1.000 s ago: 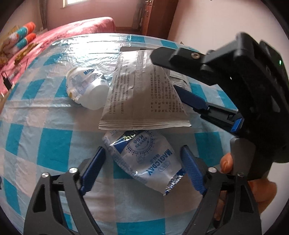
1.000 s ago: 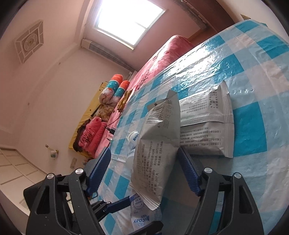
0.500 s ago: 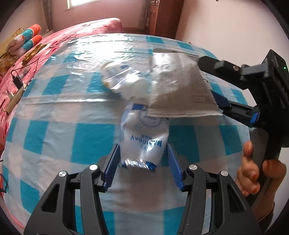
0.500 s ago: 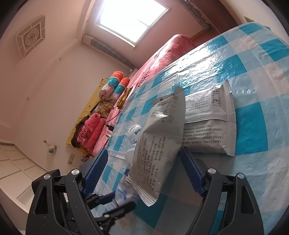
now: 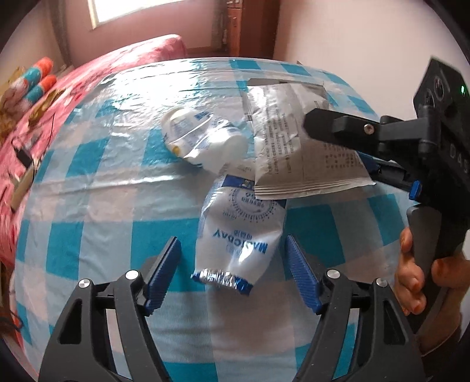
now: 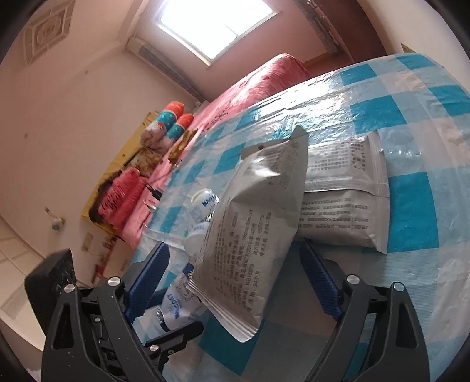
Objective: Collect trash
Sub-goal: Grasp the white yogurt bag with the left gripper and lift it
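A blue and white plastic wrapper (image 5: 241, 232) lies on the checked tablecloth (image 5: 88, 205), its crimped end between the open fingers of my left gripper (image 5: 232, 264). Its far end is under a silver foil pouch (image 5: 293, 152). Behind it lies a crumpled white wrapper (image 5: 202, 141). My right gripper (image 6: 235, 270) is open around the near end of the silver pouch (image 6: 255, 229), not touching it. A second silver pouch (image 6: 346, 202) lies flat behind it. The blue and white wrapper (image 6: 176, 299) also shows at the lower left in the right wrist view.
A bed with a pink cover (image 5: 102, 67) stands behind the table, with rolled bedding (image 6: 173, 123) at its far end. A wooden cabinet (image 5: 246, 26) stands at the back wall. The table edge (image 6: 152, 235) drops off to the left in the right wrist view.
My left gripper has opened wider and closed in on the blue and white wrapper's end. My right gripper has shifted slightly around the silver pouch, still open.
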### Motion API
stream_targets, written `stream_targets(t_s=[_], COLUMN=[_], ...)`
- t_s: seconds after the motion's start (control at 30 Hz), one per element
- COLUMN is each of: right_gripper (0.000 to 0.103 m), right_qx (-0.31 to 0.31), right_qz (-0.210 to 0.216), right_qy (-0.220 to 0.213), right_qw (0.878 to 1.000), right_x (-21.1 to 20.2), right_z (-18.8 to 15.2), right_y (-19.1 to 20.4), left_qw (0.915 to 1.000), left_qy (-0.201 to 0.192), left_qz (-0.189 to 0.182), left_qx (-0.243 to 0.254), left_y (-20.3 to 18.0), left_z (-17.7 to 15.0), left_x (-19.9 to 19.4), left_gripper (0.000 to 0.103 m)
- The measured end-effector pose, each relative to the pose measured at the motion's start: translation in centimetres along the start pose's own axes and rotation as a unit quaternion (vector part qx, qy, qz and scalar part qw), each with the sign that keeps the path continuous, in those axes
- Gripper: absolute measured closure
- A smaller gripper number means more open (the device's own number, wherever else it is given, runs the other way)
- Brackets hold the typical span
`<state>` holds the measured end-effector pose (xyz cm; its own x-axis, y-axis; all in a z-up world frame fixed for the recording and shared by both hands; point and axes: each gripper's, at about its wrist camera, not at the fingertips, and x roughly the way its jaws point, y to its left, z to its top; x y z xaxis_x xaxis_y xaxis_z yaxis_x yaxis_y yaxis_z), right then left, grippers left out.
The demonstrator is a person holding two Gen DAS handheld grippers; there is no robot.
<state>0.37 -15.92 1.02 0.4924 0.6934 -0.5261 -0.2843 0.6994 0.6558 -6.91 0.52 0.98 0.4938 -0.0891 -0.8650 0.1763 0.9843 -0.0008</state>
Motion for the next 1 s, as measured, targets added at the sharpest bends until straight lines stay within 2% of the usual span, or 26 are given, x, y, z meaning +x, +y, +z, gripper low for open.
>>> stream_targets(t_s=[0.17, 0.3, 0.4, 0.5, 0.57, 0.6, 0.7, 0.83, 1.0], right_gripper=[0.014, 0.014, 0.023, 0.029, 0.037, 0.045, 0.05, 0.058, 0.063], right_qx=[-0.006, -0.002, -0.007, -0.035, -0.057, -0.071, -0.094, -0.089, -0.099], right_qz=[0.012, 0.017, 0.007, -0.022, -0.037, -0.047, -0.066, -0.062, -0.051], right_qy=[-0.002, -0.01, -0.01, -0.011, -0.008, -0.006, -0.003, -0.007, -0.009], right_qw=[1.0, 1.0, 1.0, 0.999, 0.998, 0.996, 0.993, 0.994, 0.994], right_x=[0.0, -0.3, -0.2, -0.1, 0.2, 0.4, 0.8, 0.8, 0.6], right_z=[-0.1, -0.1, -0.1, -0.4, -0.7, -1.0, -1.5, -1.6, -1.7], right_y=[0.3, -0.1, -0.2, 0.7, 1.5, 1.9, 2.8, 2.6, 2.9], left_qw=[0.9995, 0.9993, 0.9994, 0.9994, 0.9995, 0.9996, 0.9997, 0.9996, 0.9993], left_qy=[-0.008, -0.016, -0.018, -0.021, -0.022, -0.022, -0.023, -0.028, -0.034], left_qz=[0.011, 0.008, 0.004, 0.003, -0.001, -0.001, -0.003, -0.004, -0.007], left_qx=[0.028, 0.033, 0.03, 0.028, 0.021, 0.018, 0.006, -0.004, -0.011], left_y=[-0.9, -0.9, -0.8, -0.6, -0.2, -0.1, 0.8, 1.7, 2.4], left_z=[0.2, 0.2, 0.2, 0.1, 0.0, 0.0, -0.4, -0.7, -1.2], left_x=[0.3, 0.0, 0.0, -0.1, -0.2, -0.2, -0.5, -1.2, -2.0], left_gripper=[0.032, 0.044, 0.044, 0.044, 0.044, 0.044, 0.044, 0.044, 0.044])
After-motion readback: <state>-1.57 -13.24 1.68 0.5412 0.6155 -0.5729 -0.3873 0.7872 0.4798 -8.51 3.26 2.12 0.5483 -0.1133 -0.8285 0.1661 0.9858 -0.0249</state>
